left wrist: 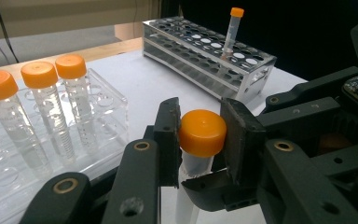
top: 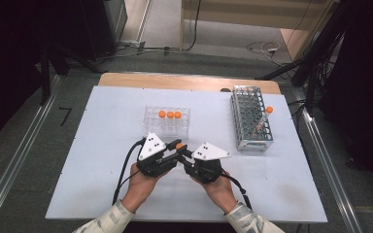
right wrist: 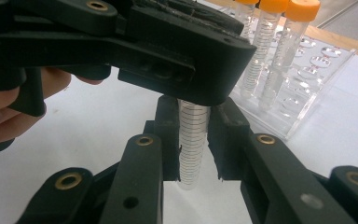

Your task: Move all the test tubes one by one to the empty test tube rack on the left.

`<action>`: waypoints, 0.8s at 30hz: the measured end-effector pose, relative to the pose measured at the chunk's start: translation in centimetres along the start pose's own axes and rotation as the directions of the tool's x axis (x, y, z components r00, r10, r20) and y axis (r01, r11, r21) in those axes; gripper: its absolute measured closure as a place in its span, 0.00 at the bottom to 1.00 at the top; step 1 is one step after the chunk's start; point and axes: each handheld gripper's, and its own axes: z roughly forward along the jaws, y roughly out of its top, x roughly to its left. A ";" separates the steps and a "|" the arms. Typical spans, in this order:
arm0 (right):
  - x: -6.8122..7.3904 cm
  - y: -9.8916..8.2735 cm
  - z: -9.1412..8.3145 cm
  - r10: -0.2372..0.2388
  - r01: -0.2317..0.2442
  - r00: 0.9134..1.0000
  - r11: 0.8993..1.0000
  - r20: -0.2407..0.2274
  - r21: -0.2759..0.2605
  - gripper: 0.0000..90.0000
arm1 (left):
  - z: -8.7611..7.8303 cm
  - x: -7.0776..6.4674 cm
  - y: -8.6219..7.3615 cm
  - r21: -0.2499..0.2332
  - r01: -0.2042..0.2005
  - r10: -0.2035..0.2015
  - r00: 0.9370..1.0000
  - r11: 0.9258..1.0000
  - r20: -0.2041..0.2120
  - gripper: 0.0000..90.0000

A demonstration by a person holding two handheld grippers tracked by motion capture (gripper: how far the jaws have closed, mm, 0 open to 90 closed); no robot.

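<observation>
A clear graduated tube with an orange cap (top: 178, 145) is held upright just above the white board, between both grippers. My left gripper (left wrist: 200, 140) is shut on the orange cap (left wrist: 203, 133), one pad pressing on each side. My right gripper (right wrist: 193, 140) is shut on the tube's graduated body (right wrist: 192, 149) below the cap. From above, the left gripper (top: 174, 145) and right gripper (top: 183, 154) meet tip to tip near the board's middle front. The tube's lower end is hidden behind the right gripper's jaws in the left gripper view.
A clear plastic rack (top: 151, 115) with three orange-capped tubes (top: 170, 114) stands just behind the grippers. A metal rack (top: 250, 141) at the right holds one slim orange-capped tube (top: 264, 119). The white board (top: 102, 145) covers the table.
</observation>
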 end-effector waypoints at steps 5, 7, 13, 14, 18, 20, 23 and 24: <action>-0.1 0.1 0.0 -0.002 0.002 1.000 1.000 -0.007 0.003 0.64 | -0.1 0.2 0.1 -0.002 0.011 -0.011 1.000 1.000 0.003 0.77; -0.1 0.1 0.1 -0.013 0.013 1.000 1.000 -0.010 0.020 0.53 | -0.2 0.3 0.1 -0.006 0.015 -0.015 1.000 1.000 0.002 0.77; -0.8 0.2 -0.3 0.001 -0.001 1.000 0.999 0.008 0.054 0.31 | -0.5 1.0 0.2 -0.008 0.033 -0.033 0.999 0.999 -0.015 0.77; -1.0 0.2 -0.3 0.003 -0.003 1.000 0.998 0.010 0.059 0.29 | -0.5 1.1 0.2 -0.004 0.032 -0.032 0.999 0.999 -0.022 0.77; -1.8 0.2 -1.0 0.016 -0.017 1.000 0.998 0.021 0.057 0.28 | -0.8 1.6 0.4 -0.005 0.043 -0.044 0.998 0.999 -0.035 0.77; -2.2 0.2 -1.4 0.030 -0.031 0.999 0.998 0.028 0.052 0.28 | -1.0 1.9 0.6 -0.010 0.052 -0.052 0.998 0.999 -0.041 0.77; -2.8 0.2 -2.0 0.040 -0.042 0.998 0.998 0.039 0.043 0.28 | -1.4 2.3 0.8 -0.020 0.062 -0.064 0.996 0.998 -0.057 0.77; -3.0 0.2 -2.2 0.038 -0.040 0.998 0.998 0.045 0.041 0.28 | -1.5 2.5 0.9 -0.021 0.067 -0.068 0.996 0.998 -0.062 0.77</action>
